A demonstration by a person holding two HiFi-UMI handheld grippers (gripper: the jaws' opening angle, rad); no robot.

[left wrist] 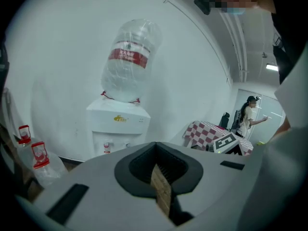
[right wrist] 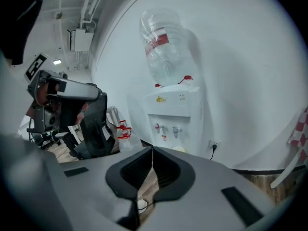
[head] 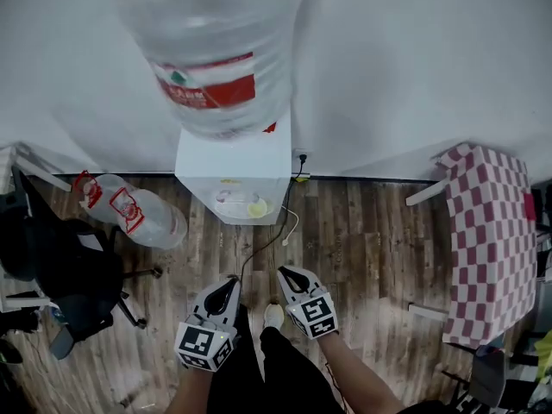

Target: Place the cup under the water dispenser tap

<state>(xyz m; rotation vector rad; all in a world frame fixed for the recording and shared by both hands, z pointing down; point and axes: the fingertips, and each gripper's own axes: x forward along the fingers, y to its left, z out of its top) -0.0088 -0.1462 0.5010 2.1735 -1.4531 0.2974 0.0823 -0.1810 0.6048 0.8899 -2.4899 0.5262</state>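
Note:
The white water dispenser [head: 233, 158] stands against the wall with a big clear bottle [head: 211, 50] on top. A pale yellow cup [head: 257, 207] sits in its drip tray, under the taps [right wrist: 166, 128]; in the right gripper view only the cup's [right wrist: 179, 149] rim shows over the gripper body. Both grippers are held close to the person's body, well short of the dispenser. My left gripper [head: 232, 281] and my right gripper [head: 283, 273] point at the dispenser, jaws together, with nothing between them. The left gripper view shows the dispenser [left wrist: 118, 124] ahead, its tray hidden.
Two empty water bottles [head: 129, 210] lie on the wooden floor left of the dispenser. A black office chair [head: 60, 274] stands at the left, a red-checked table [head: 492, 240] at the right. A cable [head: 276, 240] runs from the wall socket. A person [left wrist: 248, 114] stands far off.

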